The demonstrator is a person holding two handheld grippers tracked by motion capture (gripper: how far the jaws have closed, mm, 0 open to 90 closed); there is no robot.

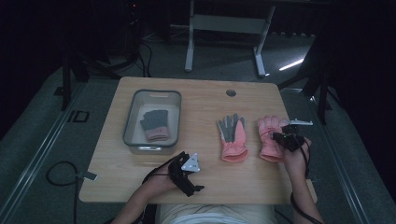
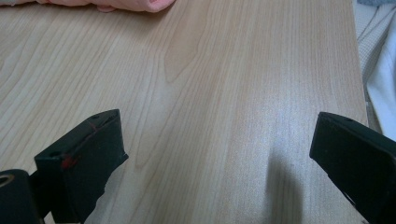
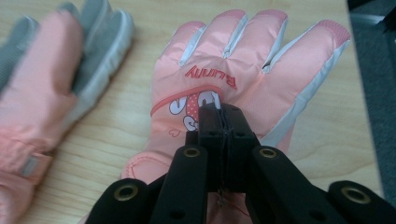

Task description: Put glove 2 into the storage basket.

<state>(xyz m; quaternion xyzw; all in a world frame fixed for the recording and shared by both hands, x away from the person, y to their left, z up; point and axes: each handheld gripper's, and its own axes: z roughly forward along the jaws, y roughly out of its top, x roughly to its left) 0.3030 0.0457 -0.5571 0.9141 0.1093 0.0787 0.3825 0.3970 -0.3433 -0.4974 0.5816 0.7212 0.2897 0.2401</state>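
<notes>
My right claw (image 3: pixel 223 109) is pressed together, pinching the fabric on the back of the pink glove (image 3: pixel 243 79) that lies near the right edge of the bench (image 1: pixel 205 177); the claw body hides the glove's cuff from me. A second pink glove (image 1: pixel 232 136), palm up, lies just beside it toward the middle. My left claw (image 2: pixel 219 158) stands spread above bare wood near the front edge. A dark glove (image 1: pixel 154 124) in the grey bin (image 1: pixel 132 114) is too dim to make out.

Glossy pink padded-fabric glove (image 3: pixel 243 79) lies on a smooth, matt pale wood-grain table (image 2: pixel 224 93); the bin (image 1: pixel 132 116) looks translucent plastic.
</notes>
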